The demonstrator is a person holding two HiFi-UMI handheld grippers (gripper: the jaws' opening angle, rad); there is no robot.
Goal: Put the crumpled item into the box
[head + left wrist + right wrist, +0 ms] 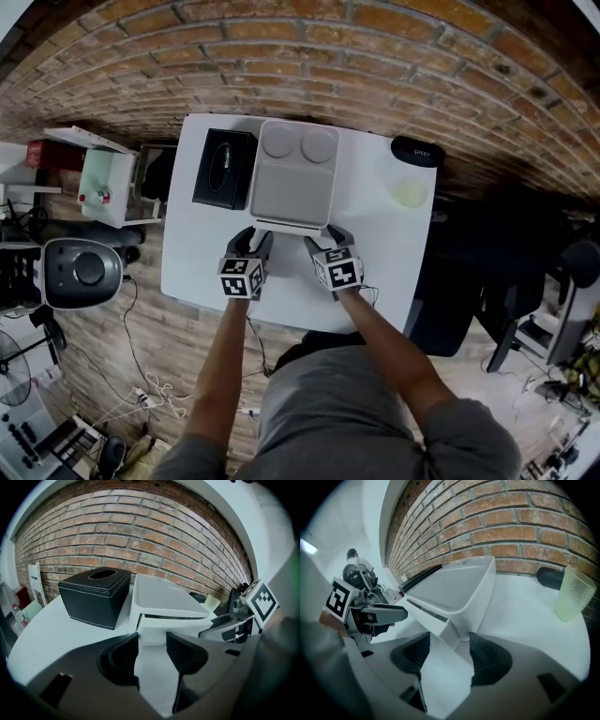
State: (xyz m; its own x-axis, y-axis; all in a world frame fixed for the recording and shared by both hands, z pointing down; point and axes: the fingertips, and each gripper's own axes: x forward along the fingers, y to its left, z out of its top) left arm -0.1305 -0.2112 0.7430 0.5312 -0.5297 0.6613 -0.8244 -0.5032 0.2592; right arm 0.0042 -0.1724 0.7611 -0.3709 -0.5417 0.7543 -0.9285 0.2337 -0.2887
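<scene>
Now we have both grippers down at the near edge of the white box (pixel 292 187), which sits in the middle of the worktop (pixel 197 253), just beside a black tissue box (pixel 225 169). The left gripper (pixel 152 641) has its jaws spread apart with nothing between them. We only see bare worktop there, and the front lip (pixel 152 627) of the box is just past the tips. The right gripper (pixel 449 641) is spread too and holds nothing. It points at the near right corner of the box.

We cannot see the crumpled item in any view. It is not in a gripper, and it is not on the parts of the worktop that we can see. A green cup (pixel 410 193) and a flat black thing (pixel 417 150) stand off to the right, well apart from us.

The box looks closed, with a lid on top. So we think the step is to get the lid open first. To do it well, we should slide one gripper onto the front lip and pinch it gently. The other gripper should press on the box so it does not slide away. Then we lift slowly. The smooth lid could slip out of a loose pinch, so we go easy.
</scene>
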